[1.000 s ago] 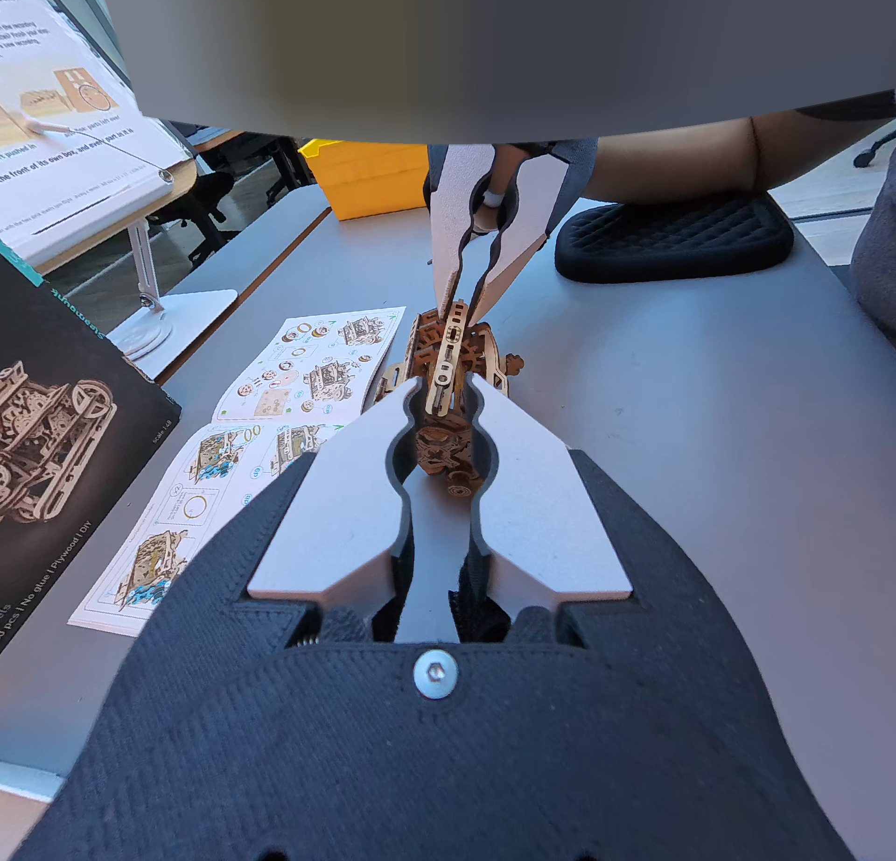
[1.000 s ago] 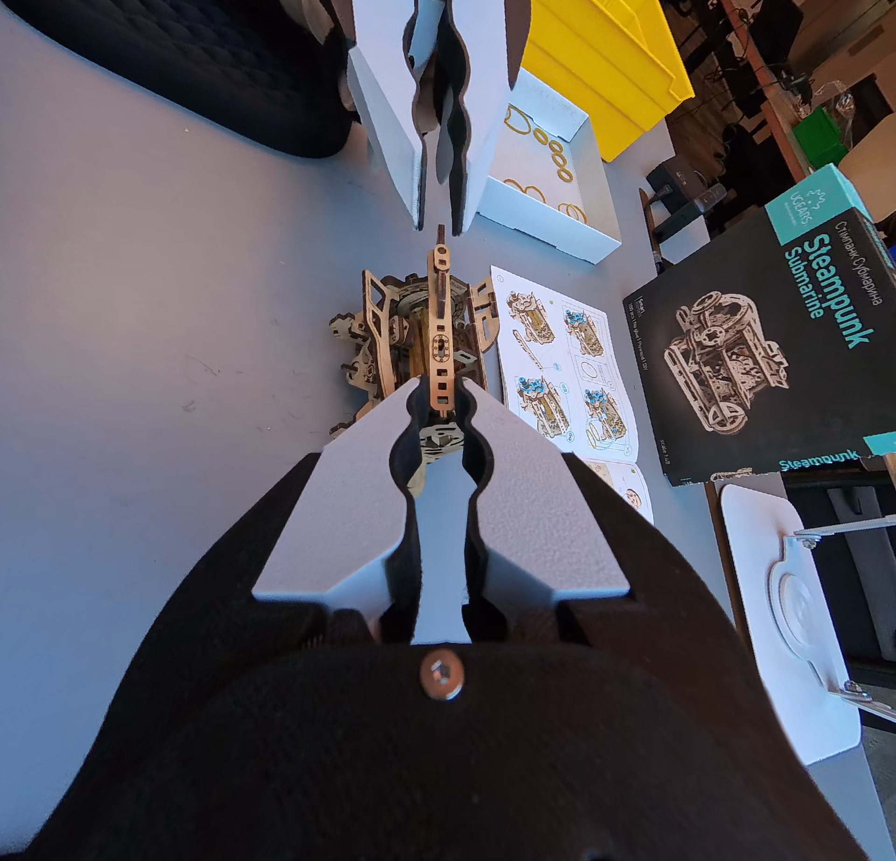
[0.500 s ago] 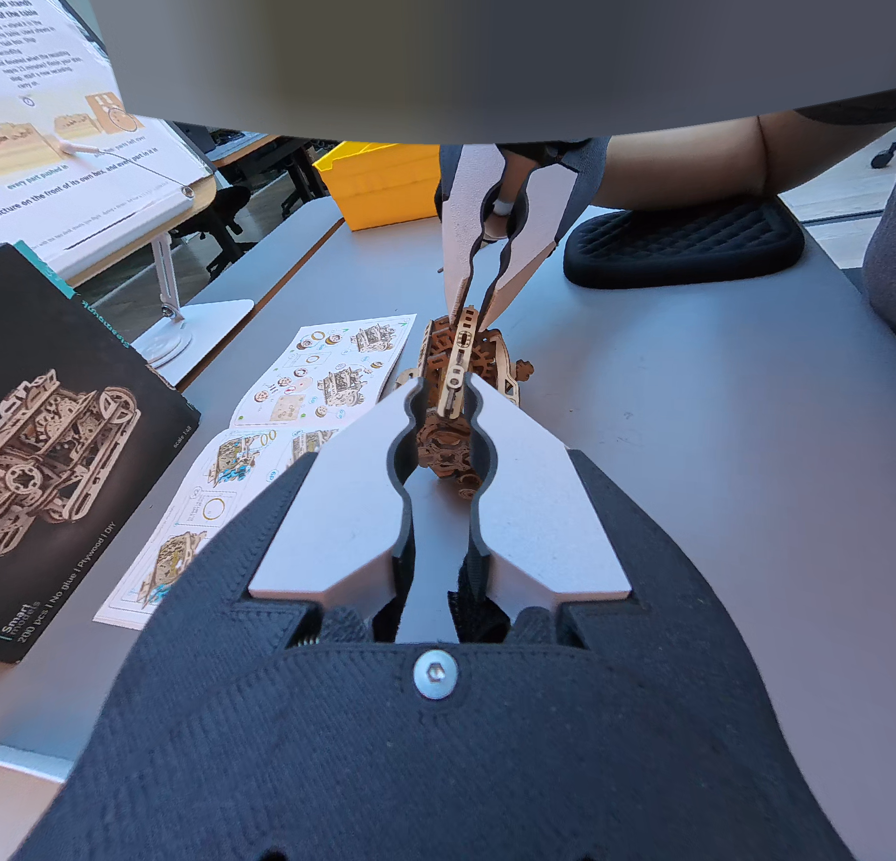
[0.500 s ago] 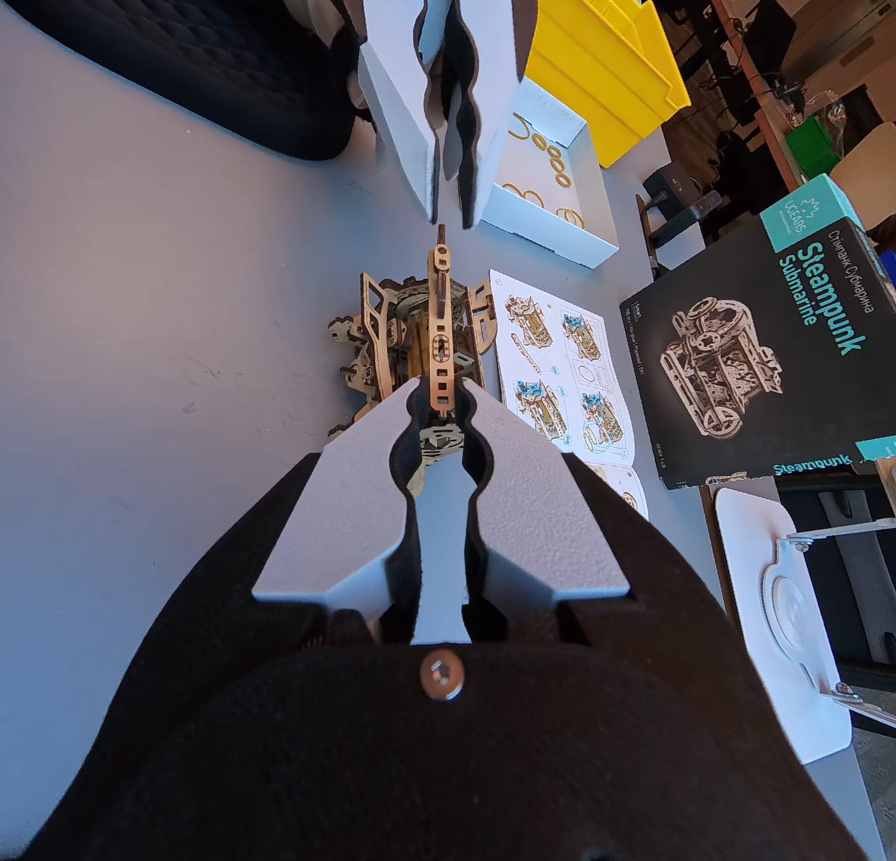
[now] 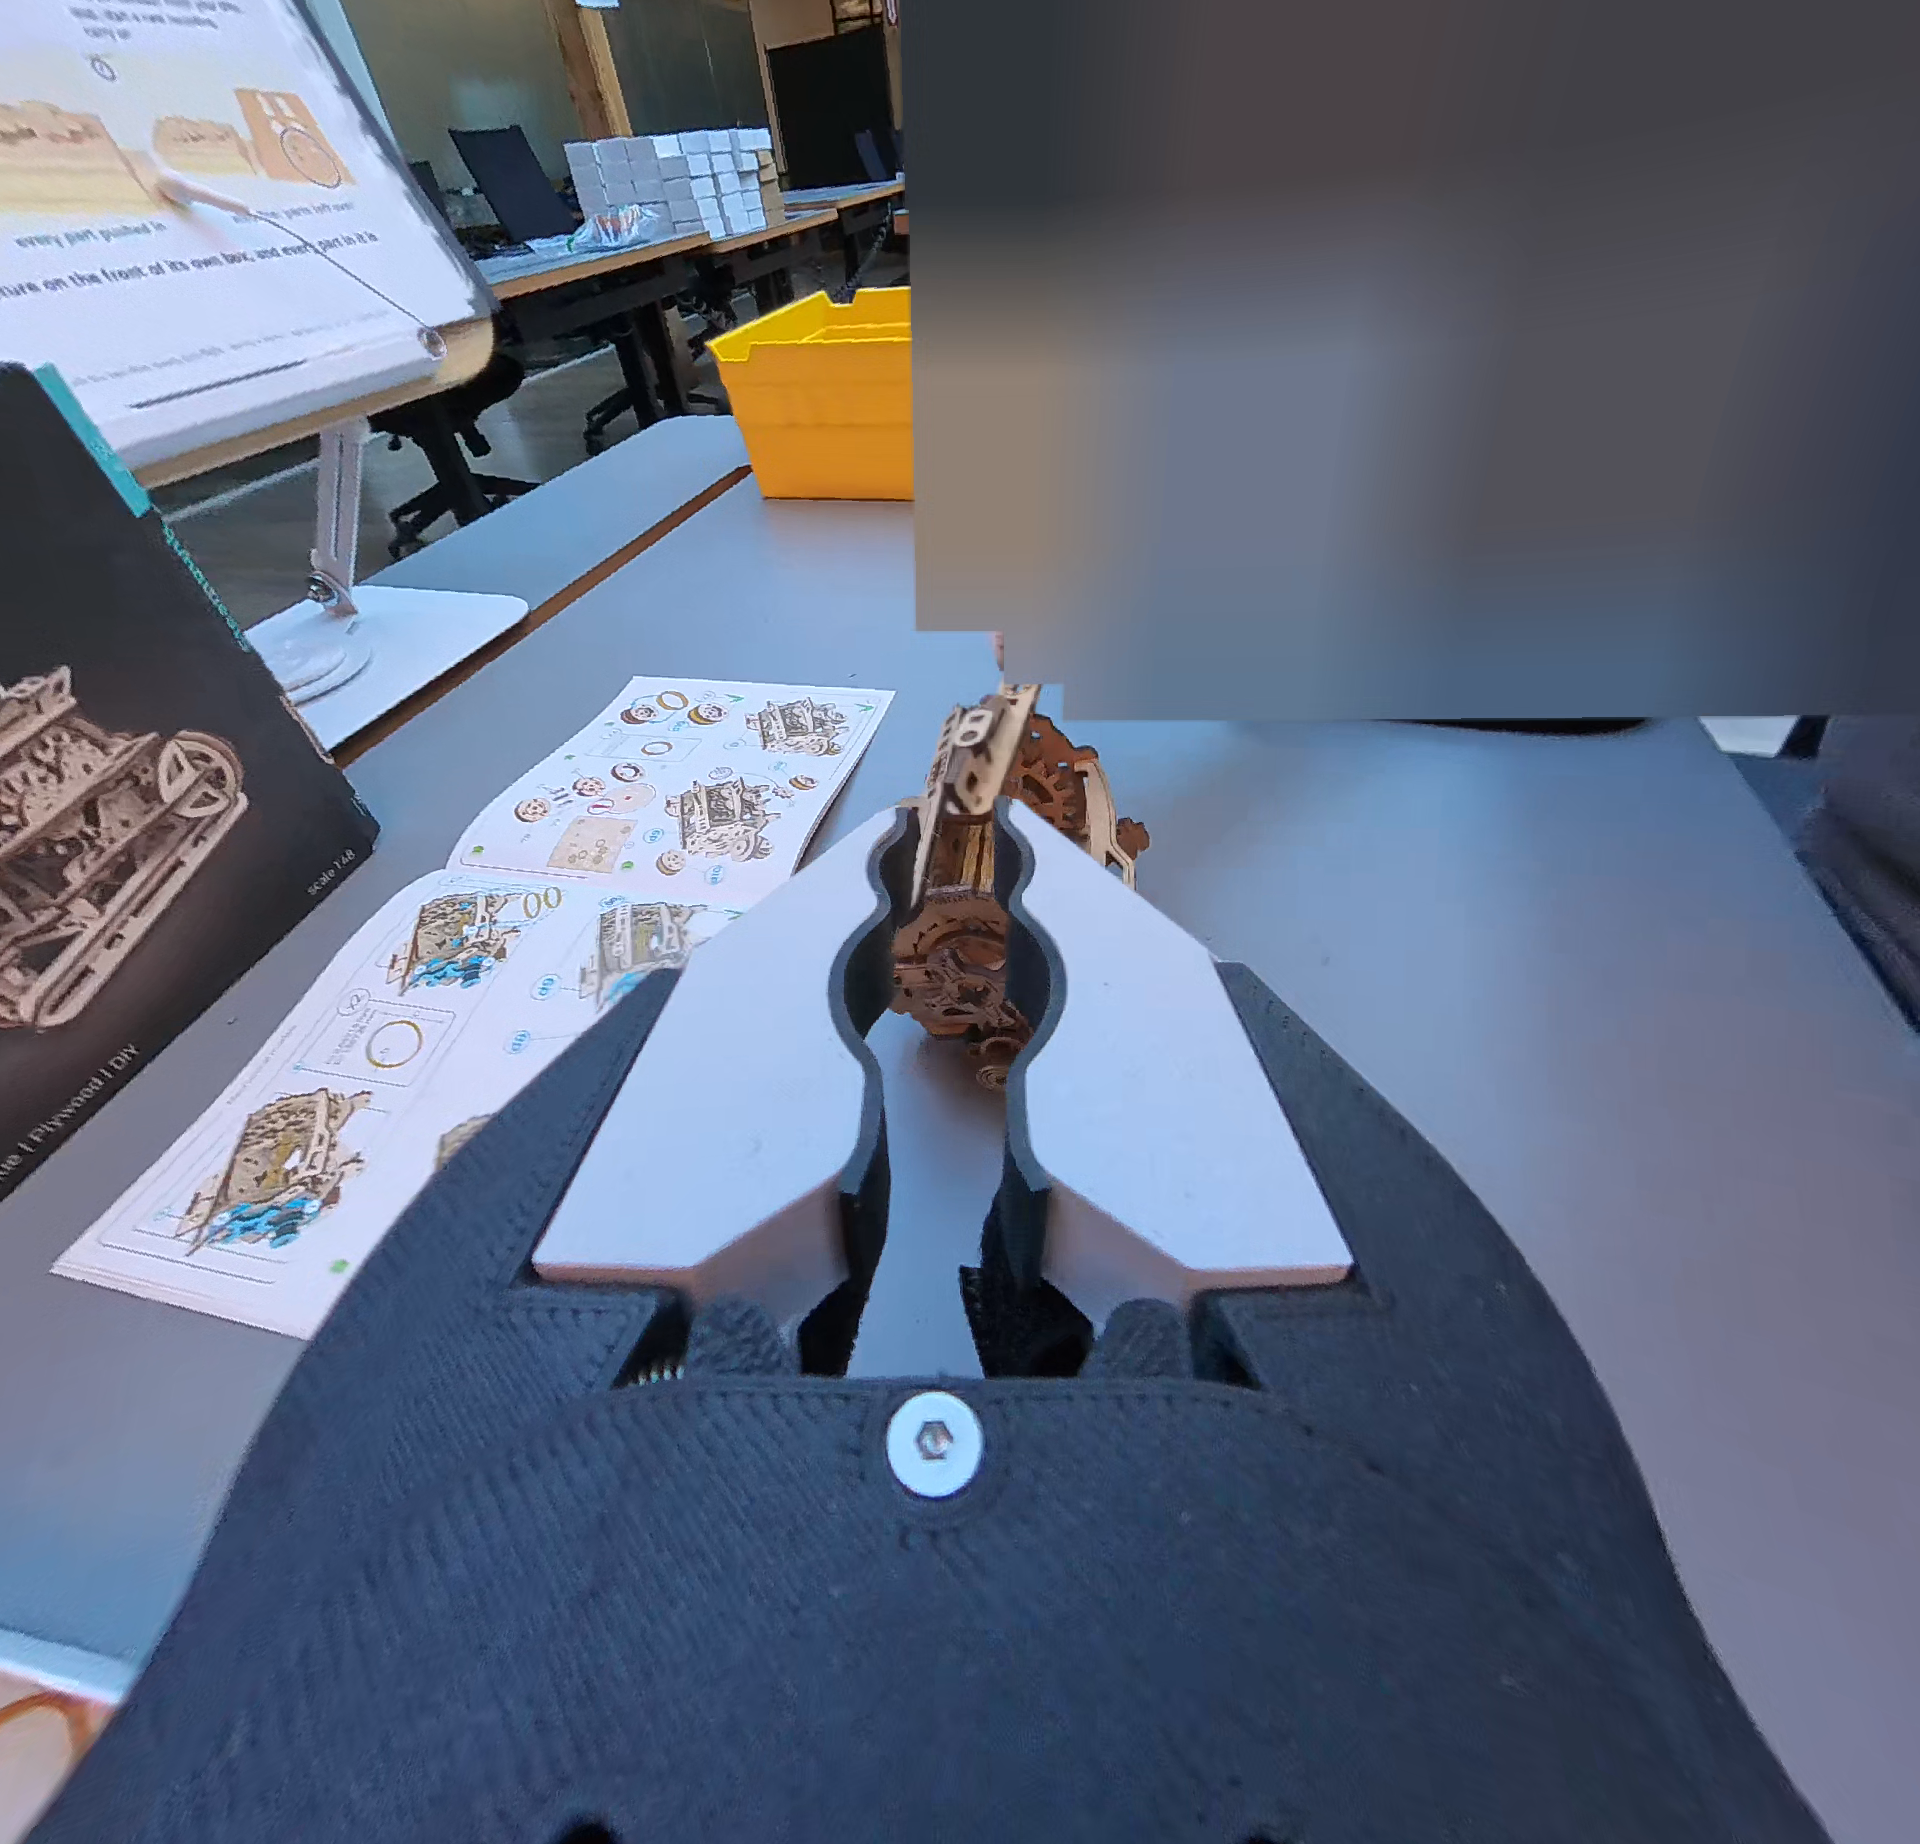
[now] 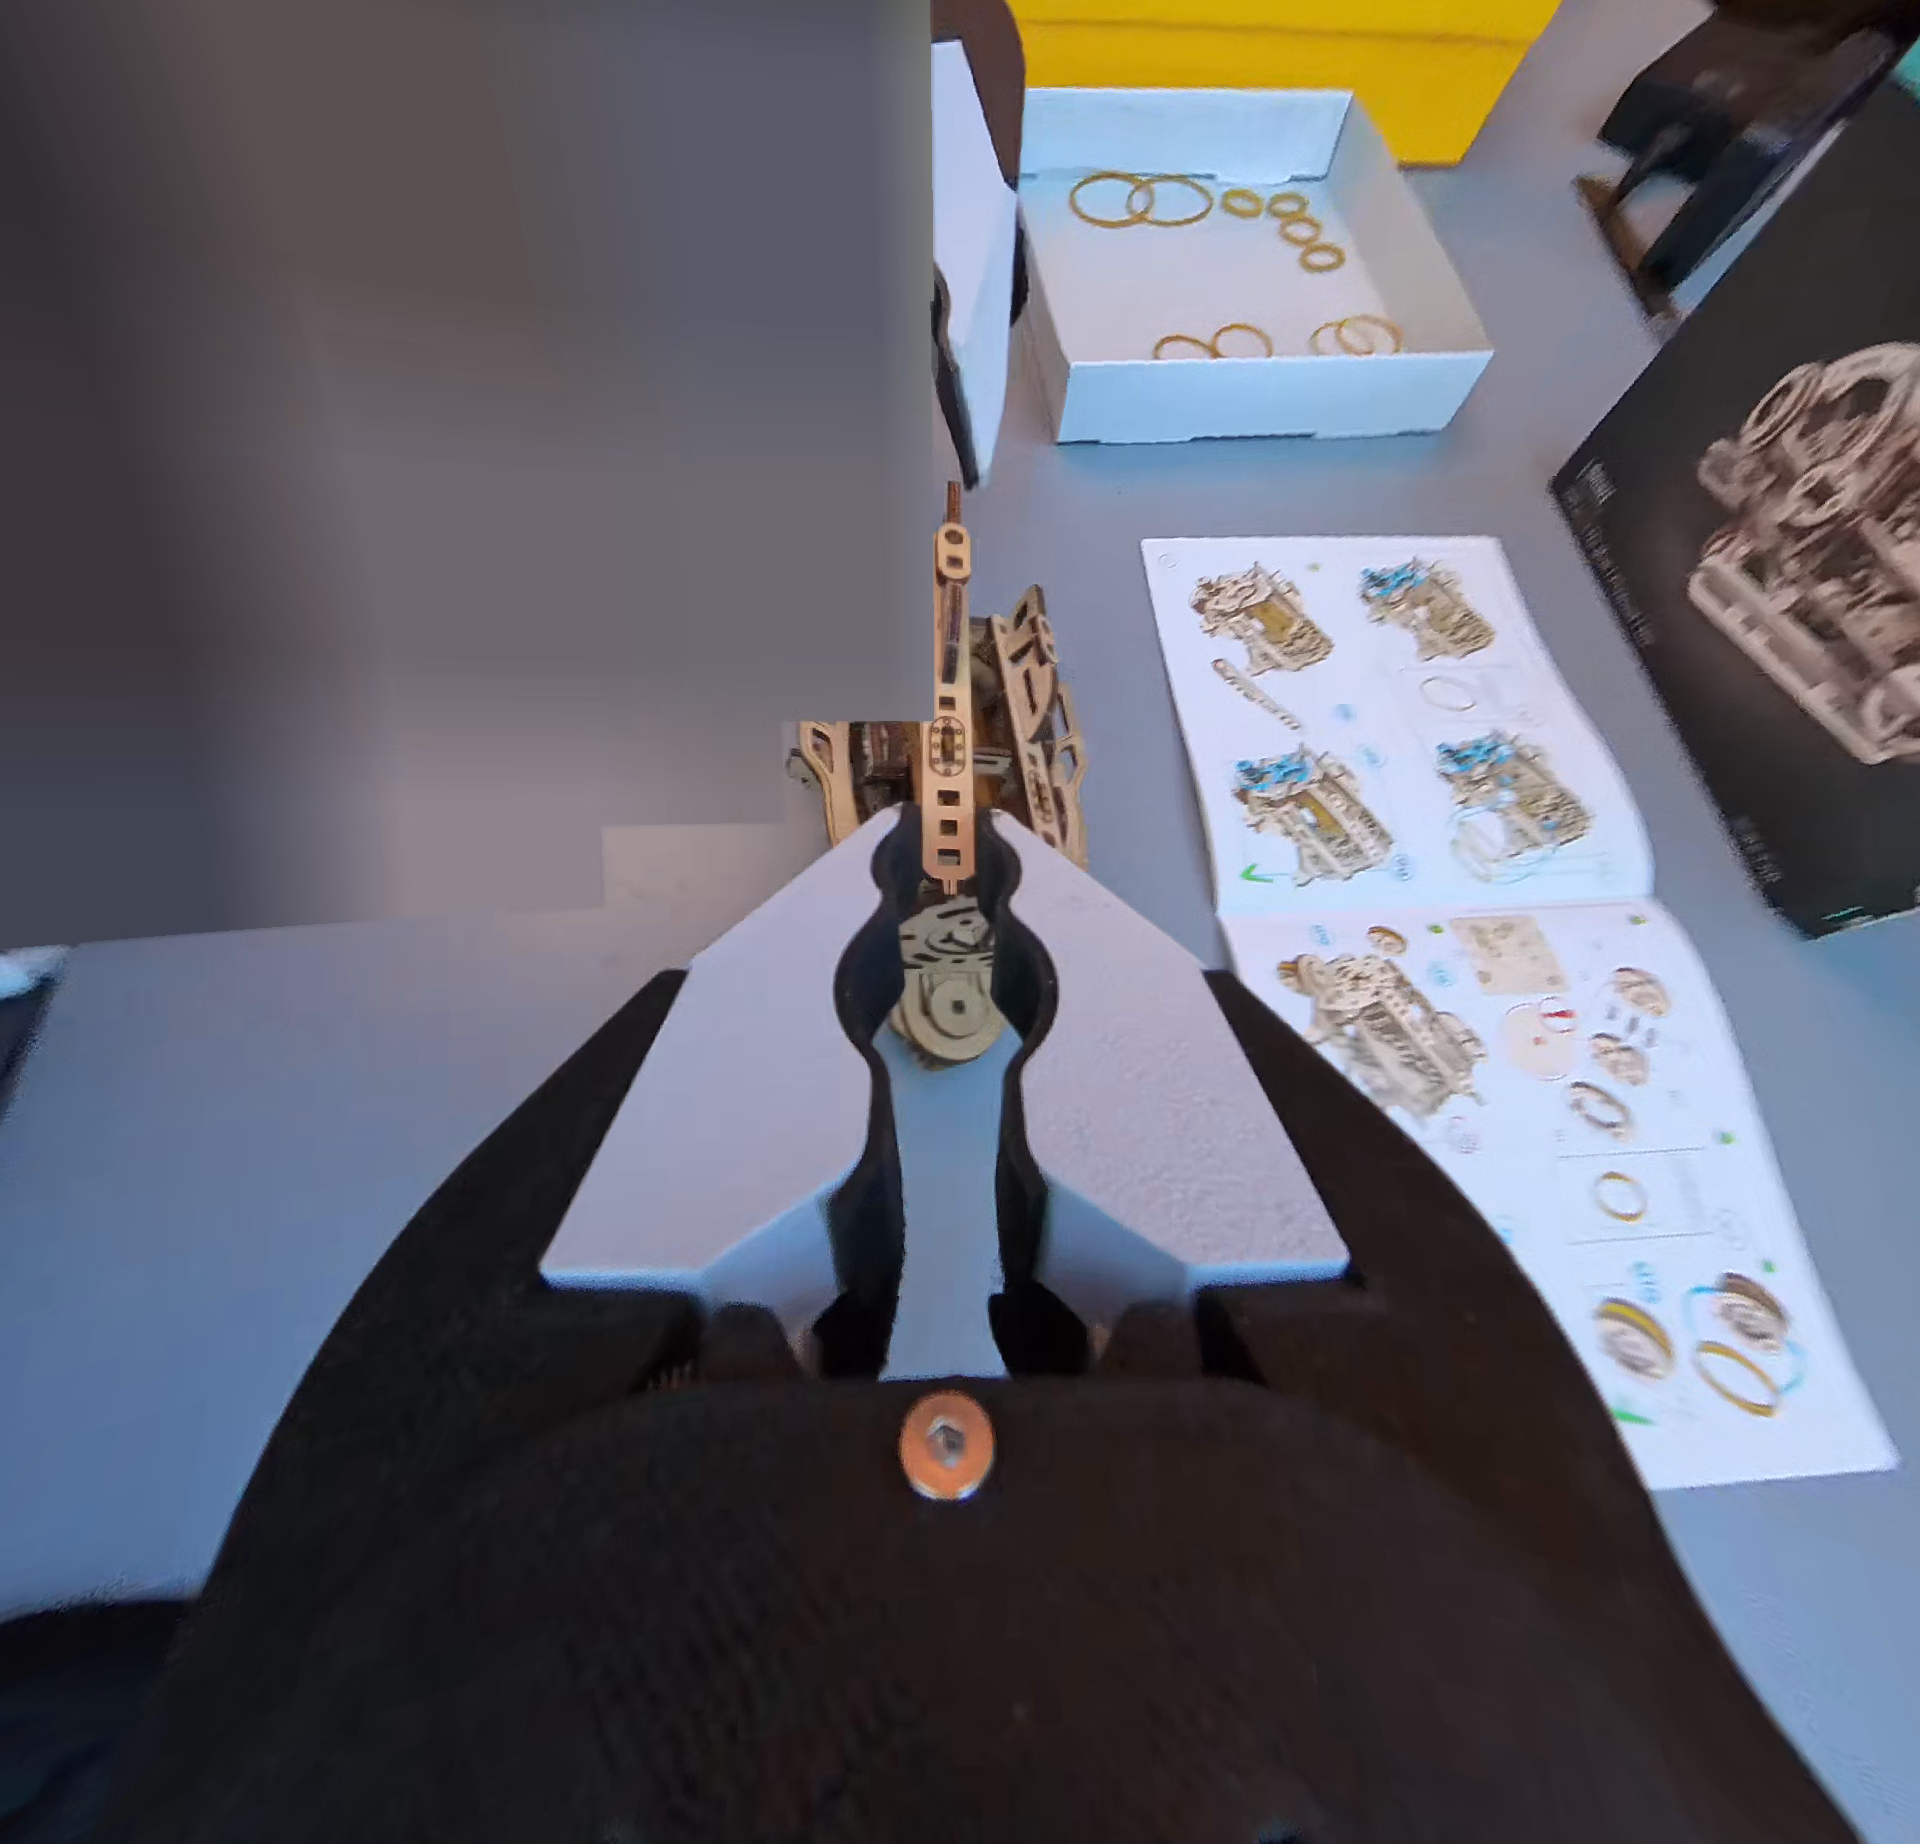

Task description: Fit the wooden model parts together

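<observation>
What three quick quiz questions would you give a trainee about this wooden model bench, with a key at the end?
1. True or false: the white cardboard tray holds loose golden rings.
2. In the right wrist view, the open instruction booklet lies where relative to the wooden model? A) to its left B) to its right C) under it
3. Fill in: the right gripper is pinching the lower end of an upright slotted wooden ____.

Key: 1 true; 2 B; 3 strip.
</observation>
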Motion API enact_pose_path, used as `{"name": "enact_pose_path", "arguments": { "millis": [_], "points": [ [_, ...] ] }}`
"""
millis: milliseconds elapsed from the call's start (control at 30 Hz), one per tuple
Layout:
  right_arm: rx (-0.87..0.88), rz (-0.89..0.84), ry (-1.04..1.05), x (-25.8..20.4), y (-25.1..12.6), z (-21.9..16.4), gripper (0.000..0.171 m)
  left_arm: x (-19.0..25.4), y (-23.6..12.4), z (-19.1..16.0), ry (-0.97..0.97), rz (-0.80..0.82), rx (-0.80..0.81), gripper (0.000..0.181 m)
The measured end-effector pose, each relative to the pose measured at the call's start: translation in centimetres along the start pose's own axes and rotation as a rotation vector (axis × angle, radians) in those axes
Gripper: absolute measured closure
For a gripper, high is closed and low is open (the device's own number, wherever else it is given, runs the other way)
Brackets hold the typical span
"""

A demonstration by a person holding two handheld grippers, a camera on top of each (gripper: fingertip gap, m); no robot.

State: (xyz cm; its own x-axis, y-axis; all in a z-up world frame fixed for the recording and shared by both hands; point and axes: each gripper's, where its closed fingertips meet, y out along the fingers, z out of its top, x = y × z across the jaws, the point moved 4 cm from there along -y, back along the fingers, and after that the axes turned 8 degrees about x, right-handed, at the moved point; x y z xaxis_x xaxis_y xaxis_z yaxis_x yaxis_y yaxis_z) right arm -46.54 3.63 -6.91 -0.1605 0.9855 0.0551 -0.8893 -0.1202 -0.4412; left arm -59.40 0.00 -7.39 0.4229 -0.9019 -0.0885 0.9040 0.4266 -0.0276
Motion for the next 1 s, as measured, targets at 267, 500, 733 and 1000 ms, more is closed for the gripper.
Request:
{"name": "enact_pose_path", "arguments": {
  "millis": [267, 500, 733, 1000],
  "points": [
    [0.081, 0.19, 0.486, 0.9, -1.9, 1.1, 0.162, -1.3, -0.9, 0.7, -0.159, 0.002, 0.074, 0.173],
    [0.016, 0.297, 0.668, 0.8, -1.2, 1.4, 0.163, -1.1, -0.8, 0.8, -0.293, -0.075, 0.086, 0.176],
    [-0.019, 0.165, 0.364, 0.7, -0.1, 1.0, 0.162, -0.8, -0.2, 0.8, -0.338, -0.06, 0.07, 0.165],
    [-0.14, 0.122, 0.225, 0.2, 0.4, 0.4, 0.162, 0.0, 0.7, 0.0, -0.325, -0.09, 0.021, 0.17]
  ]
}}
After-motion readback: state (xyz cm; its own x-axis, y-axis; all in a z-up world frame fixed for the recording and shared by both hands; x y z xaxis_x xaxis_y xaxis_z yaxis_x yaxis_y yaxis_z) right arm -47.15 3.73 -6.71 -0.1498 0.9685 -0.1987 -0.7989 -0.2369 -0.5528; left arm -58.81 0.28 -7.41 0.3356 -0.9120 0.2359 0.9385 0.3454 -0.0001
